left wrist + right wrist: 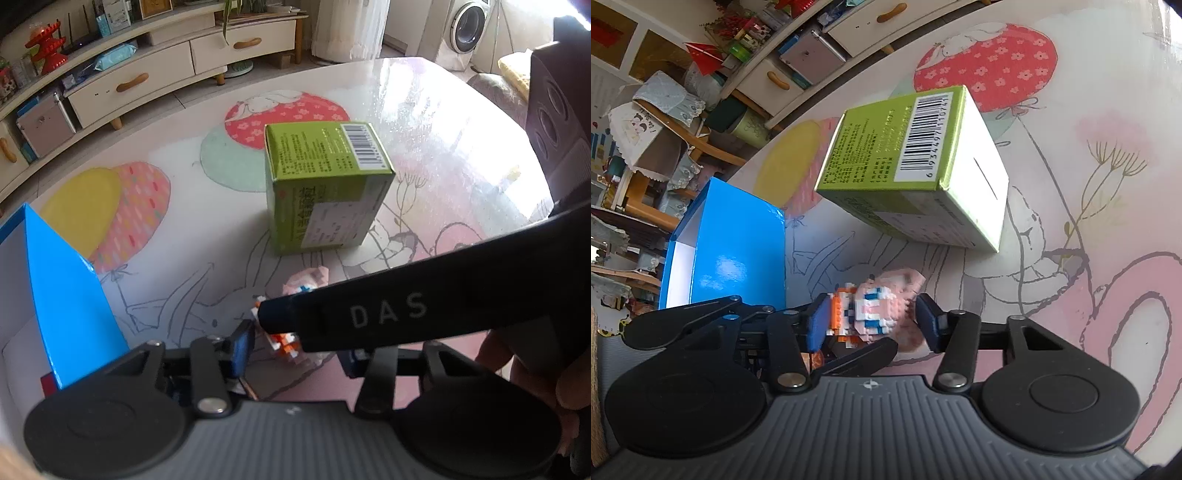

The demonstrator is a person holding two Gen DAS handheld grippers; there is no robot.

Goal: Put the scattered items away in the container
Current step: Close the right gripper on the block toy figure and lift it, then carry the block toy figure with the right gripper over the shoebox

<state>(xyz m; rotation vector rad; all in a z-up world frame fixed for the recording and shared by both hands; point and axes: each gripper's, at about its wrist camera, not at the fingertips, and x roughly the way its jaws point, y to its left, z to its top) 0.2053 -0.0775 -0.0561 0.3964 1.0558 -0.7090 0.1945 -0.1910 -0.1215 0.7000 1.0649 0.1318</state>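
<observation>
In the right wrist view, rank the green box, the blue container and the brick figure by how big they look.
1. green box, largest in the frame.
2. blue container, nearly as big; it sits at the fisheye edge, so this order is unsure.
3. brick figure, clearly smallest, although nearest the camera.

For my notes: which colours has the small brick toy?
Pink, white, blue and orange brick toy; right wrist view.
</observation>
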